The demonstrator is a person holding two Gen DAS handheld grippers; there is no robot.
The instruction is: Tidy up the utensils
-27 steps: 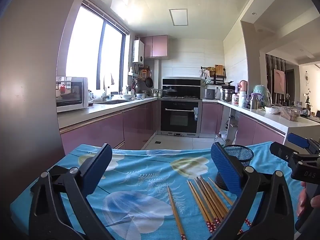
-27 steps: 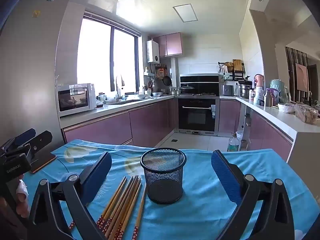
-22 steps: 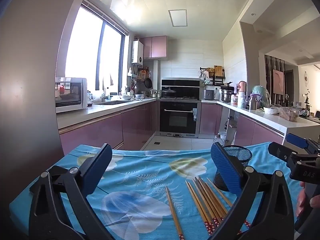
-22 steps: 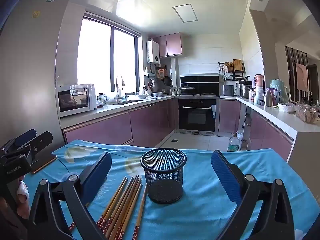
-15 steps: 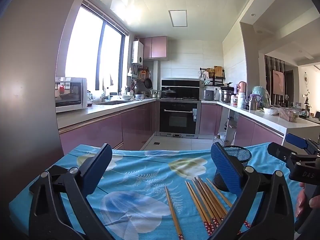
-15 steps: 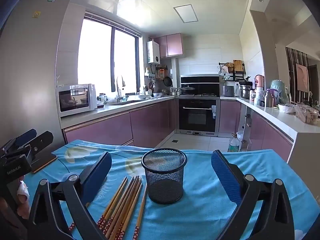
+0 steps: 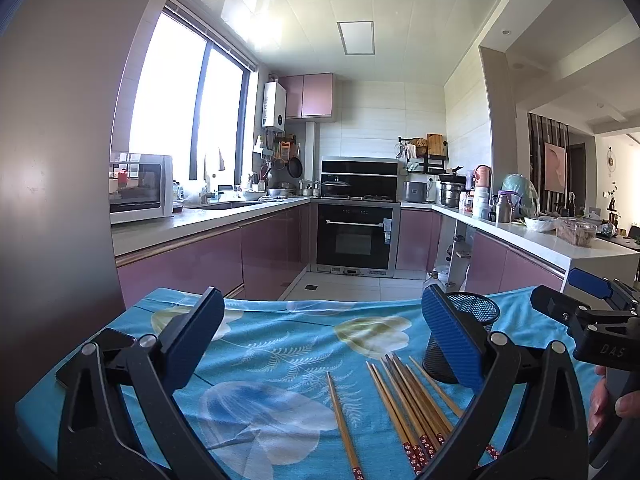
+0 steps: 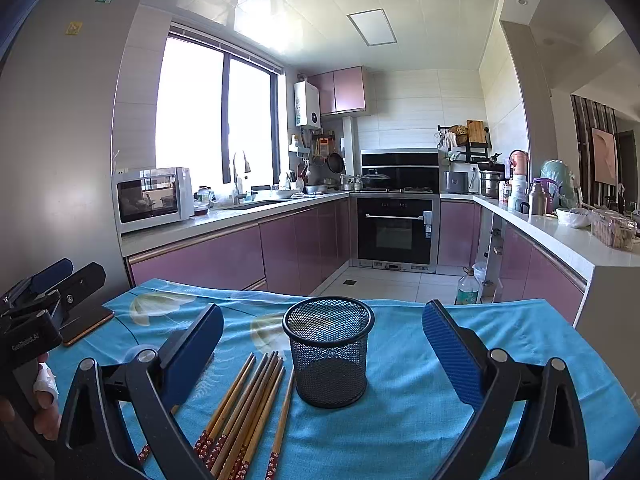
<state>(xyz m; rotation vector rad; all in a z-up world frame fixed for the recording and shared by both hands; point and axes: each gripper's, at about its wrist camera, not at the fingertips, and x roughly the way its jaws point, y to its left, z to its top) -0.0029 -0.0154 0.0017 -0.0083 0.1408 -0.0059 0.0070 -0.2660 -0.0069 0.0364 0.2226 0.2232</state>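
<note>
Nothing sorted yet: chopsticks (image 8: 244,408) all lie on the desk (image 8: 420,432) beside the empty mesh cup (image 8: 329,350); left tongs (image 7: 320,340) and right tongs (image 8: 322,344) gape wide, holding nothing.

Both wrist views face the kitchen (low, near) — sharing chopsticks (image 7: 404,396).

We note a turquoise cloth (image 8: 420,364) printed with pale blue and yellow-green flowers and white fern fronds. The chopsticks (image 8: 244,404) are tan wood with dark red ends dotted white; the mesh cup (image 8: 328,354) is black. Both tongs carry blue pads (image 7: 450,340) on black frames.
</note>
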